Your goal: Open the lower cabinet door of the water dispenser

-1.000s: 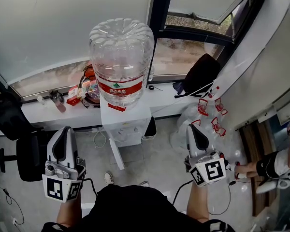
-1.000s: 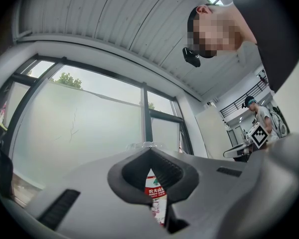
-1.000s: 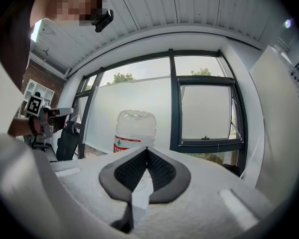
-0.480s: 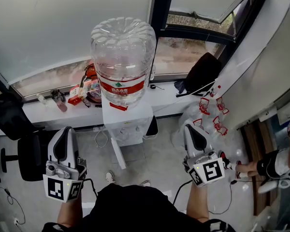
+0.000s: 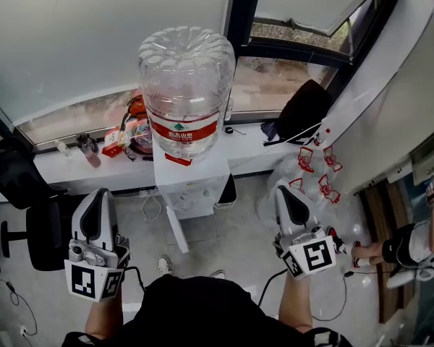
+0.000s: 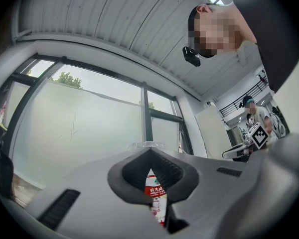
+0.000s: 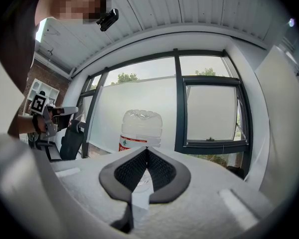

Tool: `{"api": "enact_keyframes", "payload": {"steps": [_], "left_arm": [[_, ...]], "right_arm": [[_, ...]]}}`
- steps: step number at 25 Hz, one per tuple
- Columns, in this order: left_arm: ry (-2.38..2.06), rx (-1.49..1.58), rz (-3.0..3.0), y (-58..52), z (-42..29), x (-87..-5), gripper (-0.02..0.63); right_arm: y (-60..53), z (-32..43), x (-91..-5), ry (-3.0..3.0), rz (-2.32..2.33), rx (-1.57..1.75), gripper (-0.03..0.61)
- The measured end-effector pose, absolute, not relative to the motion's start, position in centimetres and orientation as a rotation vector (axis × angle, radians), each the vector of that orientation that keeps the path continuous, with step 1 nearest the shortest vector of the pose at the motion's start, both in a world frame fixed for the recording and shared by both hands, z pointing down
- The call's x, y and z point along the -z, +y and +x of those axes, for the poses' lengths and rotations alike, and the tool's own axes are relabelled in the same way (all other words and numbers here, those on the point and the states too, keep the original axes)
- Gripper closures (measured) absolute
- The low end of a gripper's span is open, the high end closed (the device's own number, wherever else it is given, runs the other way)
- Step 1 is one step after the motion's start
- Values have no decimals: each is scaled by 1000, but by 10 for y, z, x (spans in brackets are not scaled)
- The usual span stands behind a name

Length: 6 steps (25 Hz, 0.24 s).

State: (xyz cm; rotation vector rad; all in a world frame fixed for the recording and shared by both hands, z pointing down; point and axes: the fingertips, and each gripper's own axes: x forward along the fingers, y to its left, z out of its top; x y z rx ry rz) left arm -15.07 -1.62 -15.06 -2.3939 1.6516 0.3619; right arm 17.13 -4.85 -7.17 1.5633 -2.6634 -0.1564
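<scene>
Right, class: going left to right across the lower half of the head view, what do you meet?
Black office chair → left gripper → water dispenser → right gripper → second person, at the right edge.

Seen from my remote station: daylight fills the frosted window [image 5: 94,42] behind its dark frame [image 5: 240,20]. A white sill [image 5: 61,172] runs beneath, a black office chair [image 5: 43,230] stands on the grey floor [image 5: 235,241], and a ribbed ceiling [image 7: 189,14] curves overhead.
</scene>
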Motion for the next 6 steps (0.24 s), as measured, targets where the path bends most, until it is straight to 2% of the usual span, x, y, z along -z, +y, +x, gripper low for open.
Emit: {"api": "enact_keyframes", "payload": {"steps": [6], "left_arm": [[1627,-395,-2409,-16,-147,157,604]], "right_arm": [[-48,170,72,-2662,1560,159,575]]}}
